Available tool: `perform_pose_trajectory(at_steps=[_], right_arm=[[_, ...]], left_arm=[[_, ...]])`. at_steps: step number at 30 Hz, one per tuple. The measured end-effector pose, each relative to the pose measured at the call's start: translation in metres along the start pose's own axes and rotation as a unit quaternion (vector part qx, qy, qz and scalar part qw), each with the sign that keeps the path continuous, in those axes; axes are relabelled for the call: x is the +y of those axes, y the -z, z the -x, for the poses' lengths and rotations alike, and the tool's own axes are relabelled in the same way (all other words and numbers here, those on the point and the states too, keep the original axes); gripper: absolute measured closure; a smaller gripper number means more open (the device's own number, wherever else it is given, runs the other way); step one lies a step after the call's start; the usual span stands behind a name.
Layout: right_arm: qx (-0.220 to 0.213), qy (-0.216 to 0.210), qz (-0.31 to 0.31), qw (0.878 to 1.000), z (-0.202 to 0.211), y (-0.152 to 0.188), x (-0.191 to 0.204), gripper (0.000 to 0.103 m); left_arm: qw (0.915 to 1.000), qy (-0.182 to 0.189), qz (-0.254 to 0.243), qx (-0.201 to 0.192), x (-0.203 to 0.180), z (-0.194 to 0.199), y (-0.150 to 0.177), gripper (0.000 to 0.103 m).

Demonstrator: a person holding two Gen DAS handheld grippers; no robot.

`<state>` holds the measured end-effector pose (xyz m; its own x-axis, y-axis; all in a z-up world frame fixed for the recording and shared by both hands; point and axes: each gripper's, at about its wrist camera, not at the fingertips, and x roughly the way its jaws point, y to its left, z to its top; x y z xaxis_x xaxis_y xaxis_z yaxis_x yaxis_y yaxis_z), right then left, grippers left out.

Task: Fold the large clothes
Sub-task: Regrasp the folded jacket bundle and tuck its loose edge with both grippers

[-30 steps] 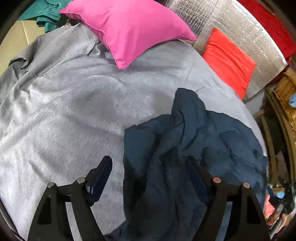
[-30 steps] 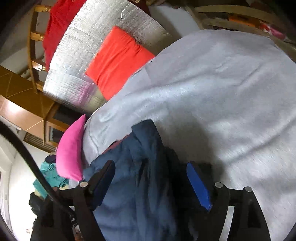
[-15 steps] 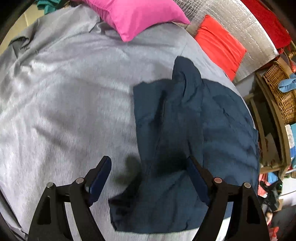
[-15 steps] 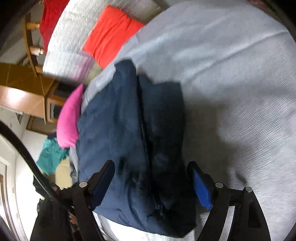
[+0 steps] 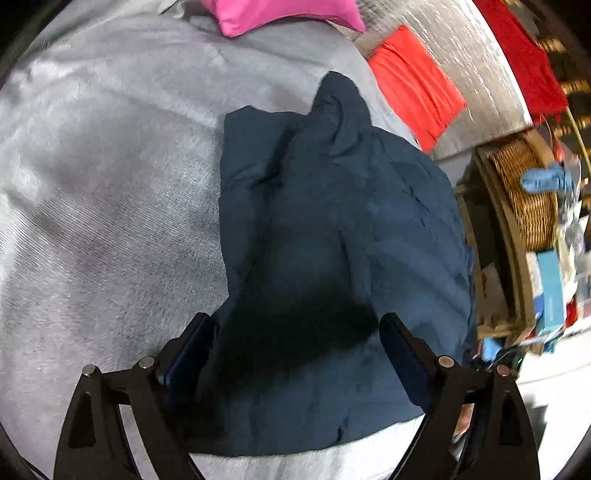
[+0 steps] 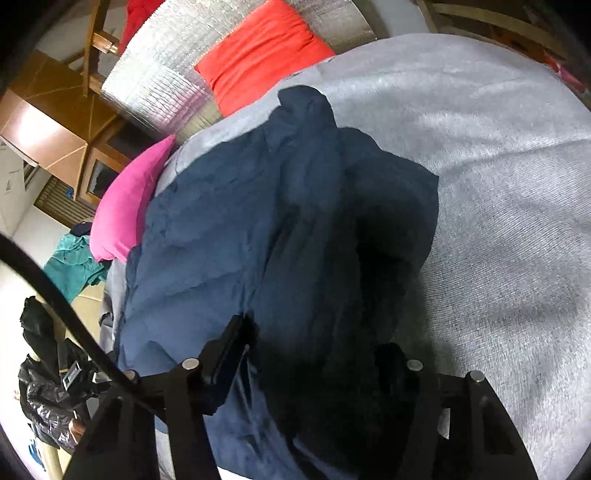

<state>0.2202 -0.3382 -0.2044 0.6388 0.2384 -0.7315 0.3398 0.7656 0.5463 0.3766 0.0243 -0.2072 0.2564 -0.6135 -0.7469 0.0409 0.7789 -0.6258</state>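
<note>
A dark navy garment (image 5: 332, 221) lies rumpled on a bed covered with a grey blanket (image 5: 103, 192), close to the bed's near edge and toward the side where a wicker basket (image 5: 528, 192) sits on a wooden shelf beside the bed. One narrow part of the garment rises in a peak that points toward the head of the bed, where a pink pillow (image 5: 280, 14) and a red-orange pillow (image 5: 413, 81) lie against a silvery quilted panel (image 5: 461, 48). The left gripper (image 5: 295, 339) hangs over the near part of the garment; its fingers (image 5: 192, 347) stand wide and are opening, the cloth lies below and between them, and the pads do not press on it. The right gripper (image 6: 314, 354) is low over the same garment from the other side; its fingers (image 6: 229, 354) are closing with a dark fold of cloth between them, but deep shadow there hides whether the pads press on the fabric, so I cannot tell if it grips. A teal garment (image 6: 74, 262) lies beyond the pink pillow, off the bed's far corner.
</note>
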Motion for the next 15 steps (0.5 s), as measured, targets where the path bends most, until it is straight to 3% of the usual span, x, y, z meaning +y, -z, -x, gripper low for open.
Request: perform_pose_trajectory(at_steps=[1,3,4,7,11,13,15], right_arm=[[0.000,0.001,0.000,1.000,-0.002,0.001,0.001,0.038],[-0.005,0.001,-0.001,1.000,-0.001,0.001,0.001,0.044],[-0.011,0.001,0.000,1.000,0.001,-0.001,0.003,0.047],[-0.049,-0.020,0.013,0.998,0.019,-0.006,0.011,0.057],[-0.077,-0.036,0.011,0.996,0.028,-0.012,0.012,0.059],[-0.047,-0.008,-0.008,0.999,0.009,-0.012,0.003,0.058],[-0.019,-0.009,-0.047,0.999,-0.003,-0.010,-0.012,0.042]], left_arm=[[0.9999,0.002,0.007,-0.008,0.001,-0.001,-0.001,0.013],[0.9998,-0.003,0.005,-0.020,-0.002,-0.001,-0.003,0.027],[0.9996,0.003,0.004,-0.027,-0.005,0.001,-0.005,0.043],[0.9987,0.018,-0.004,-0.046,-0.015,0.008,-0.011,0.043],[0.9954,0.044,-0.008,-0.085,-0.024,0.020,-0.016,0.044],[0.9962,0.018,-0.006,-0.085,-0.020,0.014,-0.016,0.044],[0.9977,-0.024,0.002,-0.063,-0.013,0.002,-0.014,0.044]])
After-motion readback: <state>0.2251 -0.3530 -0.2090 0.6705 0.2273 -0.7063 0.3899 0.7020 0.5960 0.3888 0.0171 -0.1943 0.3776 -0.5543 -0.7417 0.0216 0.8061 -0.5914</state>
